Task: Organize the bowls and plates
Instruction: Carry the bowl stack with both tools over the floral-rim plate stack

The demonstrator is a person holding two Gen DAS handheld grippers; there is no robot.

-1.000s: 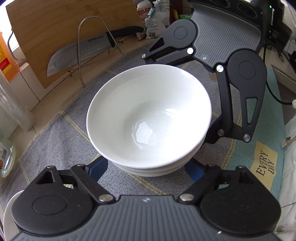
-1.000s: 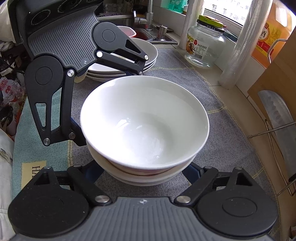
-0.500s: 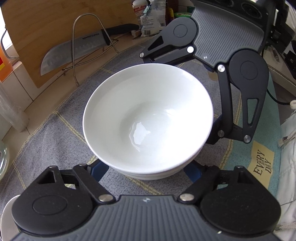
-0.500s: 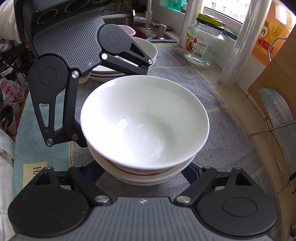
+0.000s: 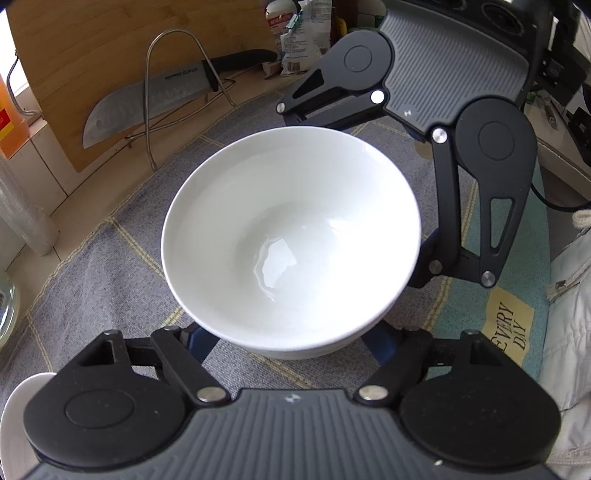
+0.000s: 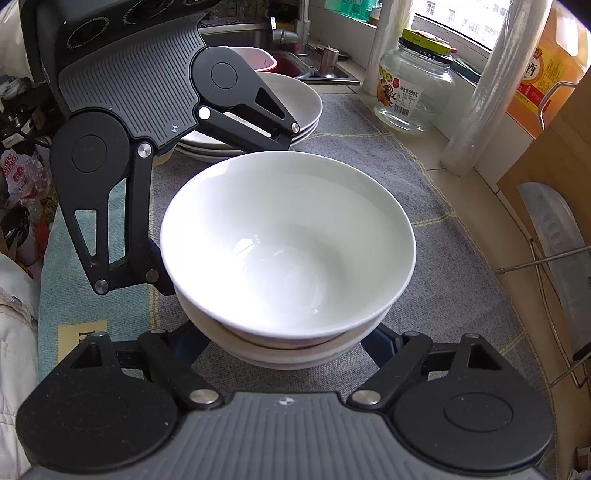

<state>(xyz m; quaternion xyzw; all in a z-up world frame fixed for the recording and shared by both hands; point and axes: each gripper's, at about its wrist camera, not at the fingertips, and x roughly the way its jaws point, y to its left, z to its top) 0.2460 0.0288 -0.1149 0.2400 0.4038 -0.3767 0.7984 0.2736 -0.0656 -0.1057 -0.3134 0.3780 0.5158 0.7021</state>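
Sitting between both closing claws: bowl stack (image 5: pixel 291 236), on mat (image 5: pixel 110 288).

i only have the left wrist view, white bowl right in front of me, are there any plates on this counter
Observer: Yes. A stack of white plates sits at the far end of the grey cloth, past your bowl.
Operator: ok and whats beyond the plates
Observer: A steel sink with a metal tap, right behind the stack.
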